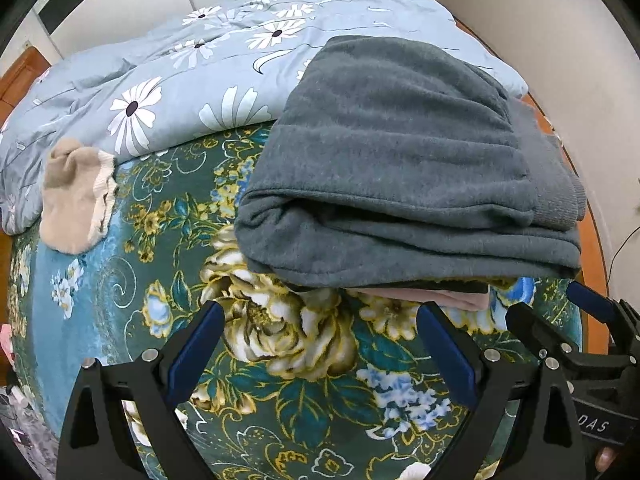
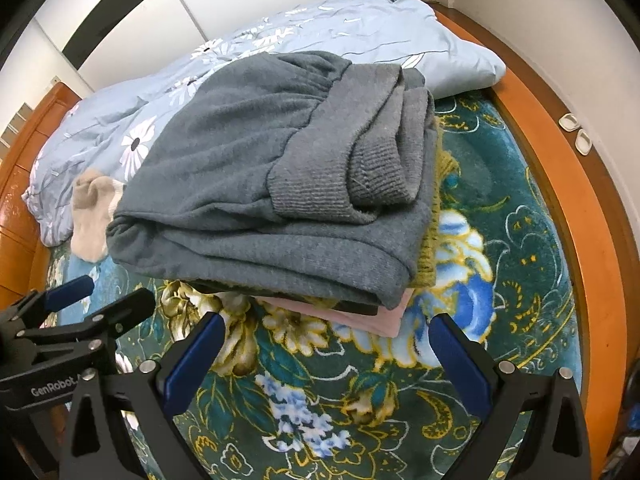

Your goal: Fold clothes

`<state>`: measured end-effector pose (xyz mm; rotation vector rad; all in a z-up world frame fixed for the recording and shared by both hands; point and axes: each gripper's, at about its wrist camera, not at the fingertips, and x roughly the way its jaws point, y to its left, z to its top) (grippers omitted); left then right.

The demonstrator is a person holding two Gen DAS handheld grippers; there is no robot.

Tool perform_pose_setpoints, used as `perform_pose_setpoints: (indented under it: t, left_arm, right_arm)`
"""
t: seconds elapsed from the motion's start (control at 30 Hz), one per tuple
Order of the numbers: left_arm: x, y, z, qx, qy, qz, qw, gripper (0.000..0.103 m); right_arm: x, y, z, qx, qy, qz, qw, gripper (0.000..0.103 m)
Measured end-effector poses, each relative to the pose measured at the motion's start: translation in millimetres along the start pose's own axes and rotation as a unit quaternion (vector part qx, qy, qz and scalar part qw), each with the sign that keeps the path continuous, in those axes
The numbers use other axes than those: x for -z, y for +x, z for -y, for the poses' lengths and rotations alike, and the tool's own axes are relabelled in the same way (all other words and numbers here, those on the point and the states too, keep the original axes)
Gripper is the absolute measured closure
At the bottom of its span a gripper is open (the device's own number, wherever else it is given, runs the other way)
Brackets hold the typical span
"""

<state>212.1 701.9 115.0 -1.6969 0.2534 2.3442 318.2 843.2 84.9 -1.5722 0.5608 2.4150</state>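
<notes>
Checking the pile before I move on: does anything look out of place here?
The beige sock lies loose left of the stack, unpaired. The grey sweatpants top the pile neatly enough.

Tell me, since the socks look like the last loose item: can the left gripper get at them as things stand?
Probably yes. The left gripper is open and holds nothing, and the beige socks lie uncovered on the floral blanket, to the left of the folded grey stack, with only bare blanket between.

Floral bed, folded clothes stack, quilt, socks
</notes>
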Motion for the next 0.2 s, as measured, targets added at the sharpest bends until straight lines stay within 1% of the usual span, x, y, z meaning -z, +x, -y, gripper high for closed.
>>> perform_pose_setpoints:
  t: [0.2]
  left_arm:
    - [-2.6,0.8,2.6,-0.003,-0.001,-0.007,1.0000,0.006]
  right_arm:
    - [-0.8,-2.1,2.6,0.001,0.001,0.000,1.000,0.000]
